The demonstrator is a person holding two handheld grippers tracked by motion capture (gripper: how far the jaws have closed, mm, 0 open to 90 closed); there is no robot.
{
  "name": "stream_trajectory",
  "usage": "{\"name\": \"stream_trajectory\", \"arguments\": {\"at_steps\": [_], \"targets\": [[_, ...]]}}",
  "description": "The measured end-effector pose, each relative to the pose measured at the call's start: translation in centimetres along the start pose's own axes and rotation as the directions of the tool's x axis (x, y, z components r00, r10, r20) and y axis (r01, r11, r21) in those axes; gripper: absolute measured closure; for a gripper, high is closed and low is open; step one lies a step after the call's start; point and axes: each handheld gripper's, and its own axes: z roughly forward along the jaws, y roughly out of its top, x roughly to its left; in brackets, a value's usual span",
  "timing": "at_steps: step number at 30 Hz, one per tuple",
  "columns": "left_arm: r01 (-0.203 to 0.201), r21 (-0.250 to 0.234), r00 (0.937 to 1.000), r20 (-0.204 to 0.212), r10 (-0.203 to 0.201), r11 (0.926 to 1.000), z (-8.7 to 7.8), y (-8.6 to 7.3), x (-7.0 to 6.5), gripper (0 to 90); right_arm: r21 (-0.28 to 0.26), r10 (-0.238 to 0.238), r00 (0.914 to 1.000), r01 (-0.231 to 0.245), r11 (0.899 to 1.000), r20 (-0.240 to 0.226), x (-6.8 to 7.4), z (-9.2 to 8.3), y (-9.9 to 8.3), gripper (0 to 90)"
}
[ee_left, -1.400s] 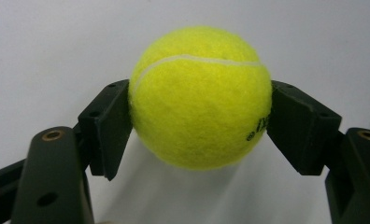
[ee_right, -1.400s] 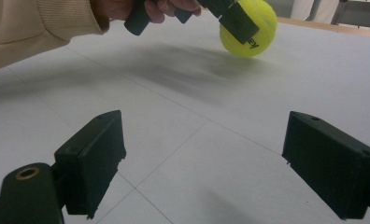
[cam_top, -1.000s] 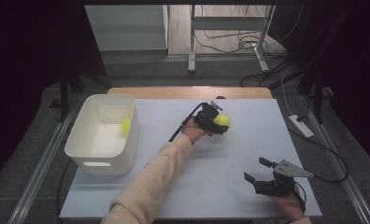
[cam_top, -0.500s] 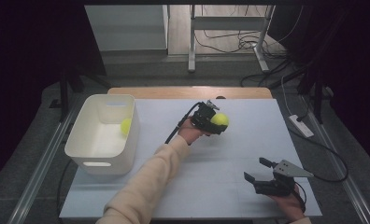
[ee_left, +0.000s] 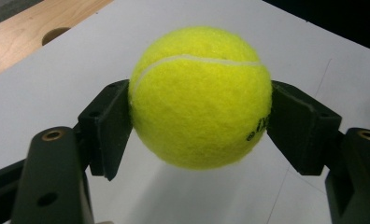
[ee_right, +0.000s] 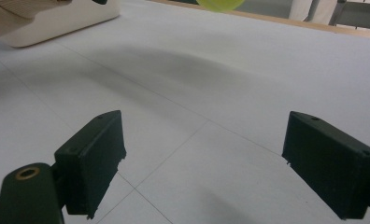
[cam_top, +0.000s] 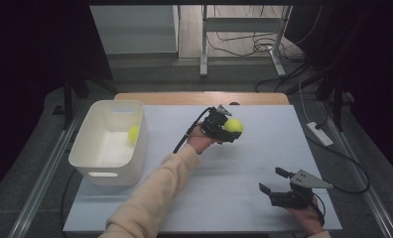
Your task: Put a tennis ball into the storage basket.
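Observation:
A yellow tennis ball (ee_left: 199, 95) hangs clear of the white table, with my left gripper (ee_left: 199, 121) shut on its two sides. From above, that ball (cam_top: 233, 125) and my left gripper (cam_top: 230, 130) are at the middle of the table toward the back, right of the white bin (cam_top: 93, 153). A second yellow ball (cam_top: 133, 134) lies inside the bin against its right wall. My right gripper (cam_top: 273, 181) rests low near the front right, open with nothing between its jaws. In the right gripper view my right gripper (ee_right: 204, 158) faces bare table, and the held ball (ee_right: 219, 4) peeks in at the top edge.
The white table (cam_top: 244, 168) ends in a wooden strip (cam_top: 199, 97) at the back. A power strip (cam_top: 319, 133) lies off the right edge with cables beside it. A sleeved forearm (cam_top: 150, 193) crosses the front left of the table.
My left gripper has carried the ball slightly up and toward the left. The right gripper has stayed where it was.

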Motion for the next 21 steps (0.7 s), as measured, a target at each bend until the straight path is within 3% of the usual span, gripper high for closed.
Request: {"name": "stream_trajectory", "arguments": {"at_steps": [21], "targets": [[-0.005, -0.048, 0.9999, 0.009, 0.005, 0.9988, -1.8, -0.1, -0.5, 27.3, 0.004, -0.002, 1.0, 0.002, 1.0, 0.001, 0.1, 0.1, 0.0, 12.8]]}}
